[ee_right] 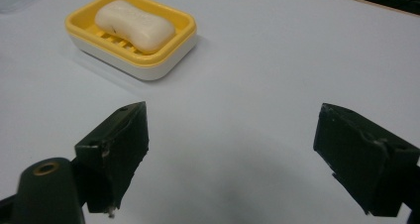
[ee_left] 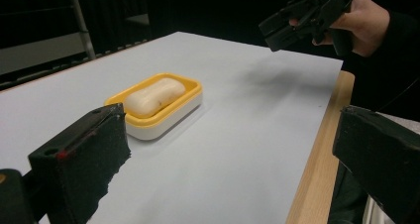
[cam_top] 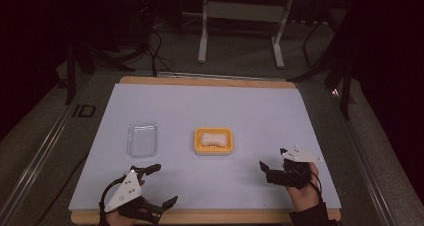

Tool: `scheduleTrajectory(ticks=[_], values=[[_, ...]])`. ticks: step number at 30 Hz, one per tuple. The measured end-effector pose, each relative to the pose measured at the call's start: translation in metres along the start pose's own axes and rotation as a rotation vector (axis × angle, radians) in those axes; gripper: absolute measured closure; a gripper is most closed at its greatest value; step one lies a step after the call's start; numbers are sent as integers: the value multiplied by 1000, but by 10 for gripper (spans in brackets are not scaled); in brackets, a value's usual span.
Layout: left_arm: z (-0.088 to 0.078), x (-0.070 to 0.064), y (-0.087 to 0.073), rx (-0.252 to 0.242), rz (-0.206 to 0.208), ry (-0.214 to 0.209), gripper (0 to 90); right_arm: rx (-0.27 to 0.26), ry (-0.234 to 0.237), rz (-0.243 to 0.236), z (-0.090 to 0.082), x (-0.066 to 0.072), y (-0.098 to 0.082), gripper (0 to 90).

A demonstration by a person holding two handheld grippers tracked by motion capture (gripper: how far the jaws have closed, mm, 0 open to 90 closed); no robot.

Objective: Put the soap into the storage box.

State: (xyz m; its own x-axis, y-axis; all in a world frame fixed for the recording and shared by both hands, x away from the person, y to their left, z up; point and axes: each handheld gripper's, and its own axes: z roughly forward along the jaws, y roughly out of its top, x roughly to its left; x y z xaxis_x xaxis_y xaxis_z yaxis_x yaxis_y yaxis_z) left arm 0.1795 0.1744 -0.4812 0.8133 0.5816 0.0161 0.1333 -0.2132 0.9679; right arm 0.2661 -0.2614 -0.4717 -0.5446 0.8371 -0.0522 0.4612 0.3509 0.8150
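While your left gripper [cam_top: 159, 185] and right gripper [cam_top: 272, 163] hover near the table's front edge, both gape wide and hold nothing. Between them and farther out sits the yellow soap dish [cam_top: 214, 141] mid-sheet, its long axis running left to right across the table, the pale soap bar [cam_top: 213, 138] lying the same way inside (snug in the tray). Left of it lies a clear lid [cam_top: 142, 138]. White sheet [cam_top: 210, 106] covers the wooden table [cam_top: 200, 81]; dark room behind, a grey frame stand [cam_top: 240, 16] on the floor.

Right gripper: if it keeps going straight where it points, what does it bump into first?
Probably the yellow soap dish holding the soap. The right gripper is open, with bare white mat between; its aim runs slightly right.
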Motion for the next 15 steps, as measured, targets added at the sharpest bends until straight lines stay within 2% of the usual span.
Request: scheduleTrajectory(ticks=[15], values=[[1, 0, 0, 4, 1, -1, 12, -6, 1, -3, 0, 0, 0, 140]])
